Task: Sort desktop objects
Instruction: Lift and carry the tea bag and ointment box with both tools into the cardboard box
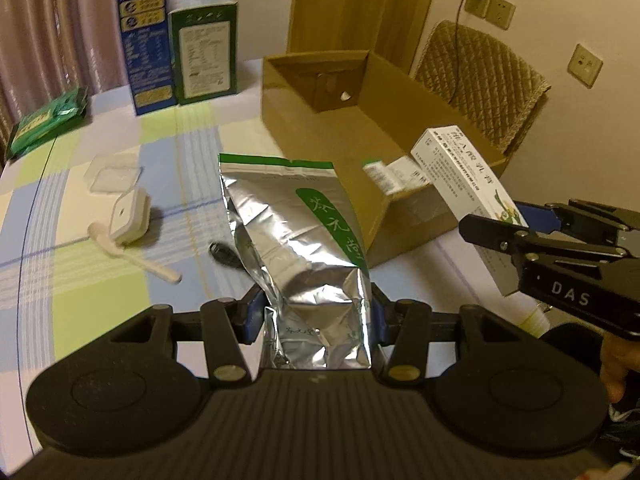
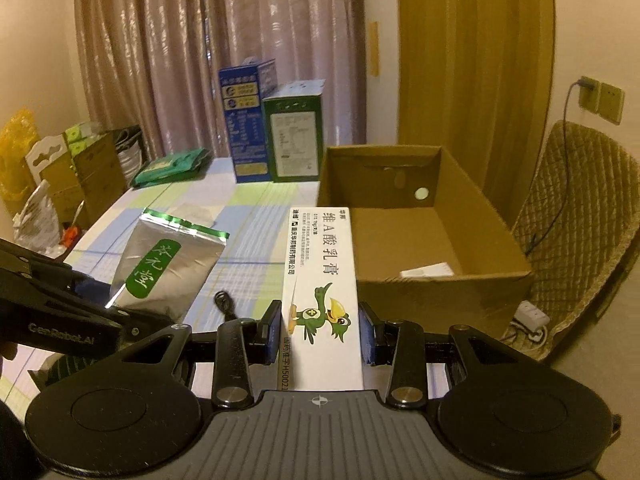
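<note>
- Silver foil pouch clamped at its lower end between the blue pads of the left gripper; jaws closed in part, pressed on both crumpled sides; pouch standing up and forward from the fingers, long axis along the pointing line, green sealed edge at the far tip.
- White carton of ointment pinched on its two narrow long sides by the right gripper; jaws closed in part to the carton's width; long axis also straight ahead from the fingers, printed face up, green bird drawing near the pads.
- Brown cardboard box open on top, ahead and slightly to the right of the right gripper, just beyond the carton's far end; for the left gripper ahead and to the right, behind the pouch.
- Right hand judged nearer to the box opening; carton probably first to go in, pouch after, though uncertain.
- Inside the box already a few small white packs, seen only in part.
- Pouch: thin, wrinkled, shiny, soft; likely to bend or slip if squeezed low only.
- Carton: stiff, smooth, rectangular, light; likely steady in the grip.
- Box walls: plain corrugated board, matte, with a round hole in the far wall.
- Below and to the left of the left gripper, on the checked tablecloth: white plastic spoon, small white case, clear lid, black cable end, not yet sorted.
</note>
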Demonstrator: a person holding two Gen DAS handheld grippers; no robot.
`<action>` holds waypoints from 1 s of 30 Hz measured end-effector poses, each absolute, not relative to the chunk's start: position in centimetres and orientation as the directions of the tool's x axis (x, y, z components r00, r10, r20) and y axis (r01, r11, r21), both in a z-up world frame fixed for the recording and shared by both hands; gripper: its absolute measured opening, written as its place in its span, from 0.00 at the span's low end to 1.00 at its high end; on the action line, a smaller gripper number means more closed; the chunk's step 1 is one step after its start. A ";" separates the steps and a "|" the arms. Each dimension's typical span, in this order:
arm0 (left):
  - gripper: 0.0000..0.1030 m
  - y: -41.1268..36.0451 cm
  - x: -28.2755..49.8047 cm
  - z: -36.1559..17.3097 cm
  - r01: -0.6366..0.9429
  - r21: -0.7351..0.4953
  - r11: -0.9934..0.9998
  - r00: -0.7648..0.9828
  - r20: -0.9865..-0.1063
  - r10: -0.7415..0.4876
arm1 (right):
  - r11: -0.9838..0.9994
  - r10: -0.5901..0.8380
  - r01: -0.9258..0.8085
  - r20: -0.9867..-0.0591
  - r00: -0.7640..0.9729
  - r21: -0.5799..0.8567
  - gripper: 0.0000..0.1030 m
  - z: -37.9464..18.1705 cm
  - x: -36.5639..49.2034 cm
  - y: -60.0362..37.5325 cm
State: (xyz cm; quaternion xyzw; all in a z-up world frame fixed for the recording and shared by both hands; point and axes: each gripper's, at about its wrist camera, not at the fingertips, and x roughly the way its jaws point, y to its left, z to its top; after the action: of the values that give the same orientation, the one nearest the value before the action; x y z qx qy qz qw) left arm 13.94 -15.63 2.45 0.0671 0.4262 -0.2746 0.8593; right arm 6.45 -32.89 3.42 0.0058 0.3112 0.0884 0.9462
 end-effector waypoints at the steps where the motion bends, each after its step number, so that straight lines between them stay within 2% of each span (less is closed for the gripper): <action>1: 0.44 -16.2 14.1 2.7 0.536 -0.118 0.836 0.487 -0.766 -0.420 | 0.985 0.167 -0.157 -0.586 0.793 0.068 0.34 3.6 6.6 -33.3; 12: 0.44 -21.8 16.5 4.8 0.590 -0.129 0.797 0.473 -0.744 -0.471 | 0.994 0.112 -0.091 -0.577 0.809 0.065 0.34 5.3 10.0 -38.3; 30: 0.44 -27.7 23.5 5.9 0.582 -0.185 0.792 0.459 -0.729 -0.508 | 0.995 0.100 -0.073 -0.605 0.790 0.069 0.34 4.8 16.7 -42.2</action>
State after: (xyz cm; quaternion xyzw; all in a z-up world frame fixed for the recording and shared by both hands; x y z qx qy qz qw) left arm 23.55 -27.72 5.85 0.0451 0.4104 -0.3195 0.8529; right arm 16.68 -42.23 4.80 0.0208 0.3206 0.0458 0.9459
